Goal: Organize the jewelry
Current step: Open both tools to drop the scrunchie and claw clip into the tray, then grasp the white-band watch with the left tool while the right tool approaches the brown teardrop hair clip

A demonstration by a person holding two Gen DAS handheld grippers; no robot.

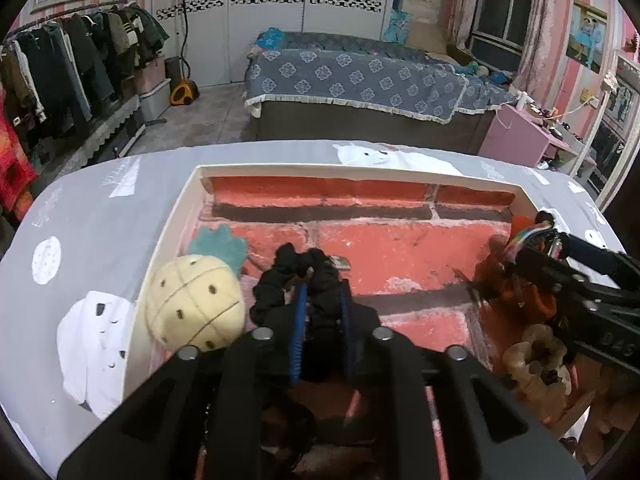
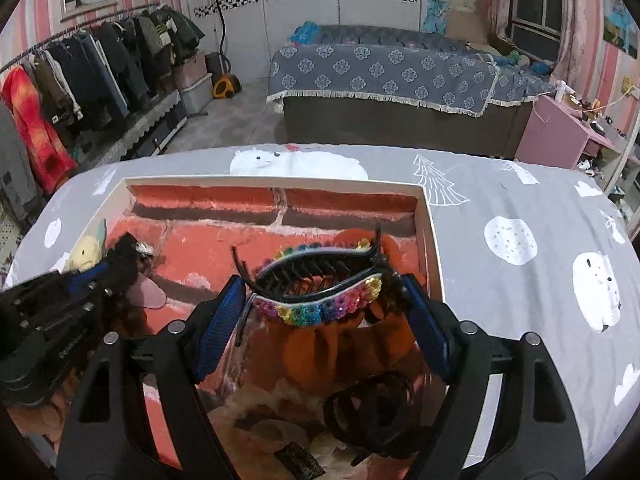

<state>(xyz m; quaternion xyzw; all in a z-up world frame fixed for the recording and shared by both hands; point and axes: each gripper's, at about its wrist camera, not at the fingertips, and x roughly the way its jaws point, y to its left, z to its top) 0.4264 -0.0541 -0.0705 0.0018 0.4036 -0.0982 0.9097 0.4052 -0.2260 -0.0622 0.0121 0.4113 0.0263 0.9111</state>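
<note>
The right gripper [image 2: 320, 300] stands spread around the flowered claw clip [image 2: 316, 280], whose long axis runs crosswise from pad to pad, over the brick-lined box [image 2: 434, 248]. The left gripper [image 1: 322, 300] (narrow gap) pinches the black scrunchie [image 1: 296, 280] beside the pineapple plush [image 1: 196, 304].

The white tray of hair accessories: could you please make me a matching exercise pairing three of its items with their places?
Items:
1. pineapple plush
2. black scrunchie
3. rainbow-flowered claw clip

Places:
A. between the right claw's fingers
B. between the left claw's fingers
C. against the left wall of the white tray

Pairs: 1-C, 2-B, 3-A
</note>
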